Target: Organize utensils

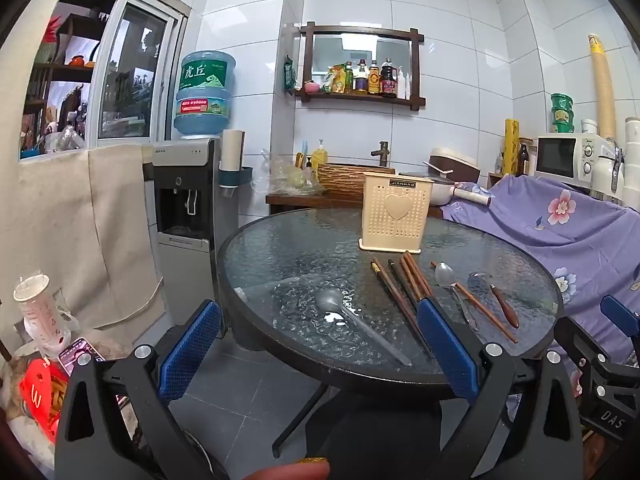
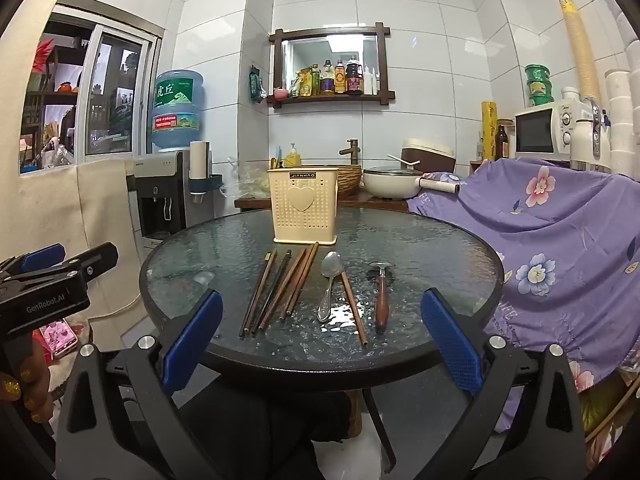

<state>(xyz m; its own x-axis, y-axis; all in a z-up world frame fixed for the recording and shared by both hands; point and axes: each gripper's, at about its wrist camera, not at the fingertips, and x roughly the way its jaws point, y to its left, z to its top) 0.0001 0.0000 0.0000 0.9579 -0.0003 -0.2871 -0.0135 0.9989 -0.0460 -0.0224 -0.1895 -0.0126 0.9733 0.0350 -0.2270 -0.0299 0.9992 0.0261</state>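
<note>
Glass table (image 2: pixel 420 240), near edge hidden behind both wide-open, empty grippers (image 1: pixel 318 344) (image 2: pixel 320 344).

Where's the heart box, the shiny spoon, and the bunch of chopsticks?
Heart box (image 2: pixel 303 208), right wrist view, on its front wall.
Shiny spoon (image 2: pixel 332 266), right wrist view, on its bowl.
Chopsticks (image 2: pixel 280 288), right wrist view, mid-length of the bunch.

A home kitchen: tiled walls, microwave (image 2: pixel 545 131), water dispenser (image 1: pixel 188 216), shelf of sauce bottles (image 2: pixel 336 80)
</note>
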